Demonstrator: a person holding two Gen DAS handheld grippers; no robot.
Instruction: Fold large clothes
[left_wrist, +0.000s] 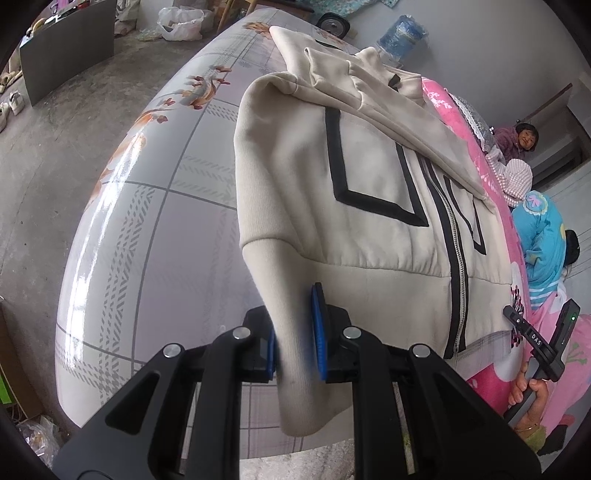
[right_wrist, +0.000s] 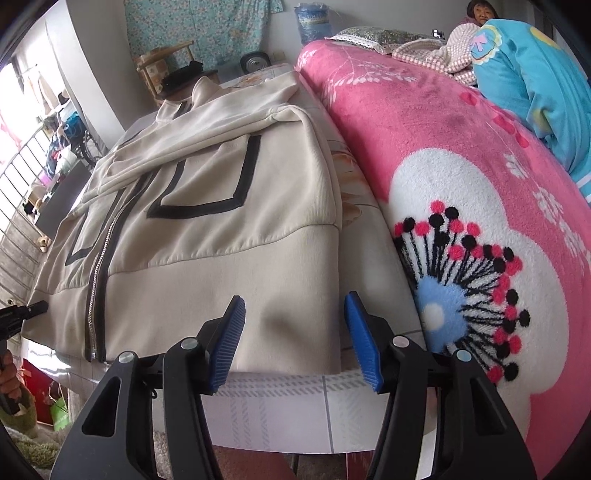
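Left gripper (left_wrist: 295, 332) pads pinching cream jacket (left_wrist: 369, 221) hem corner, fabric bunching and drooping between them. Right gripper (right_wrist: 293, 336) fingers standing apart, straddling opposite hem corner (right_wrist: 317, 332), not gripping. Jacket lying zipped, sleeves crossing chest, on glossy patterned bed cover (left_wrist: 155, 229) beside pink blanket (right_wrist: 461, 184). Judging fabric soft, thick, limp, likely sliding easily on cover; ribbed hem corners offering firmest hold.

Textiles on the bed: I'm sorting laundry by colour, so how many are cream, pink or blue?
Cream: 1, the jacket, its hem corner in the left hand-held gripper
Pink: 1, the floral blanket
Blue: 1, the quilt
Total: 3
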